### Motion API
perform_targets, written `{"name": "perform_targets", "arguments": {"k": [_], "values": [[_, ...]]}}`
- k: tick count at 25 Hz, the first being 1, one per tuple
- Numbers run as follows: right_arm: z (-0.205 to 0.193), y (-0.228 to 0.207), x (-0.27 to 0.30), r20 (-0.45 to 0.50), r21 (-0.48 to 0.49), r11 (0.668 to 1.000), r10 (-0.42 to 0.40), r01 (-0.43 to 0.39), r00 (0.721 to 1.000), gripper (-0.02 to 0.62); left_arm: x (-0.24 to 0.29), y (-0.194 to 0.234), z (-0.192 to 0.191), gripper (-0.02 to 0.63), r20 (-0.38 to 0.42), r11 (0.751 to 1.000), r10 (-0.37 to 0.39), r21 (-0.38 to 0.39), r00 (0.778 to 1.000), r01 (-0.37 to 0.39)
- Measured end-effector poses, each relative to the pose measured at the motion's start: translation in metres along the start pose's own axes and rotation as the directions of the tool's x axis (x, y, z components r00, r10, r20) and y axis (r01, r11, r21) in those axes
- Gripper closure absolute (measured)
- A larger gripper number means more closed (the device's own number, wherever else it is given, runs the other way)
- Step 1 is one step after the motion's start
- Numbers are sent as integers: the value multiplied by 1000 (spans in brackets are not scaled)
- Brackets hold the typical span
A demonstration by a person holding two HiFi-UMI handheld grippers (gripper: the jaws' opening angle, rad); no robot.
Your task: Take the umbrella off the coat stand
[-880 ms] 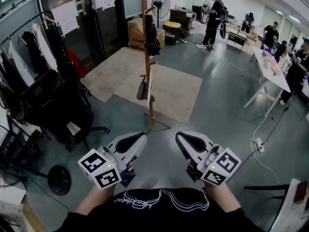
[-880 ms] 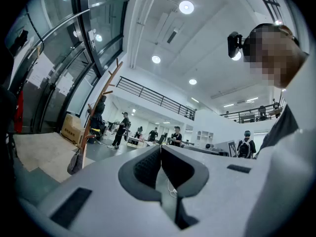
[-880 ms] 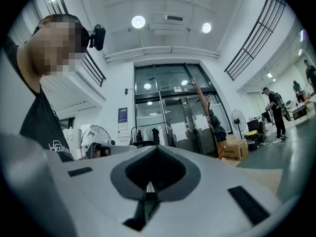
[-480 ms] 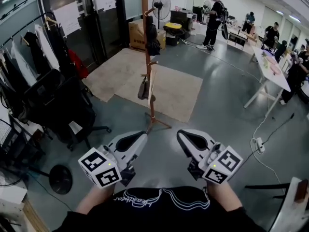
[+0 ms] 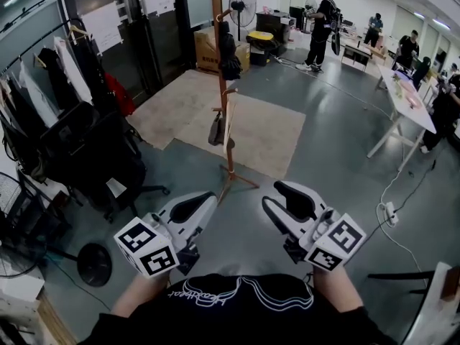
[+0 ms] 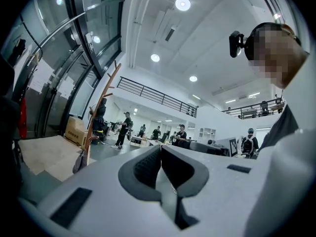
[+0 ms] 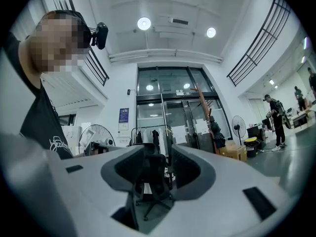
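Note:
A tall wooden coat stand [image 5: 223, 92] rises from the floor a few steps ahead of me. A black folded umbrella [image 5: 229, 52] hangs from one of its upper pegs; it also shows far off as the umbrella [image 7: 216, 132] and the umbrella [image 6: 100, 118]. Lower on the stand hang a dark bag [image 5: 215, 130] and a cream item [image 5: 227, 124]. My left gripper [image 5: 210, 198] [image 6: 161, 148] is held level near my body, shut and empty. My right gripper [image 5: 270, 192] [image 7: 158, 149] is beside it, jaws apart with nothing between them. Both are well short of the stand.
A clothes rack [image 5: 43, 99] and a black office chair [image 5: 93, 157] crowd the left. A floor fan [image 5: 94, 264] lies at the near left. Two rugs [image 5: 251, 135] lie round the stand. A white table [image 5: 406, 99], a floor cable [image 5: 388, 213] and people [image 5: 320, 24] are at the right and back.
The right gripper's jaws have parted; they looked closed in the earlier frames. The left gripper is unchanged, and the view has shifted only slightly.

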State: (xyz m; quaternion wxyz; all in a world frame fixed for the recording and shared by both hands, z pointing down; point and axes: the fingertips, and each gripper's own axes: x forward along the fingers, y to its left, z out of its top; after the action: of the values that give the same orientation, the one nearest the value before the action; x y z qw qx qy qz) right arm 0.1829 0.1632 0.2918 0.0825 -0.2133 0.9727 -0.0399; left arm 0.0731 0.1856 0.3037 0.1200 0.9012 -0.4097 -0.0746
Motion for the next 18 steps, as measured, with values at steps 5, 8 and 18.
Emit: {"name": "perform_targets", "arguments": {"k": [5,8,18], "values": [[-3,-4,10,-8,-6,1000,-3,3,1000,322,-7,13,0,600,14,1000,20,-14,1000,-20],[-8,-10,22,-17,-19,1000,-21,21,1000,275,-8,28,1,600,20,999,26,-25,999,-26],[-24,-65,80,-49,-43,997,-72,70,996,189,25,103,5,600,26,998,-1,-58,1000,3]]}}
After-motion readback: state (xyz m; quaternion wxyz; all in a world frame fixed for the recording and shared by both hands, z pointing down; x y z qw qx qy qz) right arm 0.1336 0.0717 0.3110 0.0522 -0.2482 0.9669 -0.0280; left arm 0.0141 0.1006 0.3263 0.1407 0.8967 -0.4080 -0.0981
